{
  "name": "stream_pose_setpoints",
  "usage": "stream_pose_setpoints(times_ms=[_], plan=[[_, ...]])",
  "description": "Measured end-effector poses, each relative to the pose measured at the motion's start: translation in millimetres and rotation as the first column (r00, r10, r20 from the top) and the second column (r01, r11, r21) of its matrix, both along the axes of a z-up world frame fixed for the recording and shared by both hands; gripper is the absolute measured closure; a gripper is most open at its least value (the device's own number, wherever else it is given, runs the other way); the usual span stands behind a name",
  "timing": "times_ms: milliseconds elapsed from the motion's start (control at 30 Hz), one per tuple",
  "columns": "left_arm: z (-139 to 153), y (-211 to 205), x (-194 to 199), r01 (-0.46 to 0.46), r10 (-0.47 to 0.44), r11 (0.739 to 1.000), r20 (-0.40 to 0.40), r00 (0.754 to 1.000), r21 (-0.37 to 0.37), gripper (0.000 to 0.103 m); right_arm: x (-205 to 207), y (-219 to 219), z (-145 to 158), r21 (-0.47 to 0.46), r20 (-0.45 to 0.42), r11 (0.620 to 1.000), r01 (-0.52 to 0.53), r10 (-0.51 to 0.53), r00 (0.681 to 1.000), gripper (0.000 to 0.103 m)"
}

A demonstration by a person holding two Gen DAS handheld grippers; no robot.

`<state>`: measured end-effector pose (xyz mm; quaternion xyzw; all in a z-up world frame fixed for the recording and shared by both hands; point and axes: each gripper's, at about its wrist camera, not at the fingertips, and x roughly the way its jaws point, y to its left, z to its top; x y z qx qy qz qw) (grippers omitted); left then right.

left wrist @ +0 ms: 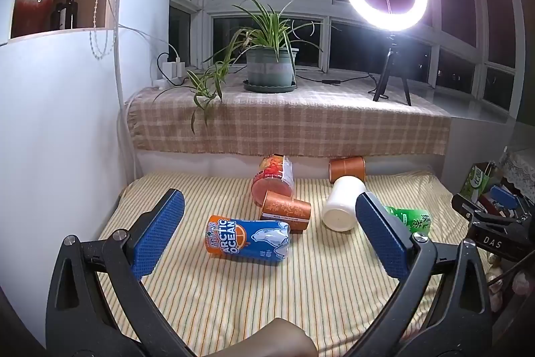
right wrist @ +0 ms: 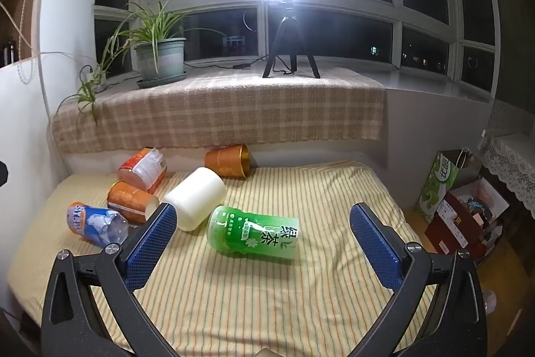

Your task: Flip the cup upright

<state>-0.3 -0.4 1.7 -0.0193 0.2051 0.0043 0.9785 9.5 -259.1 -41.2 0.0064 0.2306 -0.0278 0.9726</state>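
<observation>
Several cups lie on their sides on a striped cloth. A blue Arctic Ocean cup (left wrist: pixel 249 238) (right wrist: pixel 95 223) lies just ahead of my open, empty left gripper (left wrist: pixel 269 206). A green tea cup (right wrist: pixel 254 235) (left wrist: pixel 409 218) lies between the open fingers of my empty right gripper (right wrist: pixel 264 218). A white cup (left wrist: pixel 344 203) (right wrist: pixel 195 196), two orange patterned cups (left wrist: pixel 287 211) (left wrist: pixel 347 169) (right wrist: pixel 130 199) (right wrist: pixel 229 160) and a red-labelled cup (left wrist: pixel 274 178) (right wrist: pixel 143 169) lie behind. The right gripper also shows at the right edge of the left wrist view (left wrist: pixel 498 216).
A plaid-covered window ledge (left wrist: pixel 291 122) behind holds a potted plant (left wrist: pixel 271 66) and a lit ring light on a tripod (left wrist: pixel 388 22). A white wall (left wrist: pixel 60 122) bounds the left. Boxes and a green bag (right wrist: pixel 438 186) stand at the right.
</observation>
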Motion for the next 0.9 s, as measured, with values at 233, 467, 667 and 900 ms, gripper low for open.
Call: stream_pose_setpoints(times_ms=[233, 467, 667, 900], plan=[[3.0, -0.7, -2.3, 0.003, -0.003, 1.000, -0.002, 1.000, 0.001, 0.000, -3.2, 1.6, 0.7, -0.002, 0.001, 1.000, -0.004, 0.004, 1.000, 0.000], [-0.5, -0.4, -0.4, 0.000, 0.000, 1.000, -0.001, 1.000, 0.000, 0.000, -4.2, 2.8, 0.9, -0.002, -0.003, 1.000, -0.005, 0.005, 1.000, 0.000], [-0.8, -0.1, -0.6, -0.001, 0.001, 1.000, 0.000, 1.000, 0.000, 0.000, -4.8, 3.3, 0.7, 0.001, -0.004, 1.000, -0.004, 0.004, 1.000, 0.000], [-0.6, 0.2, -1.1, 0.003, -0.003, 1.000, 0.000, 1.000, 0.001, 0.000, -4.0, 3.1, -0.4, 0.003, -0.008, 1.000, -0.005, 0.005, 1.000, 0.000]])
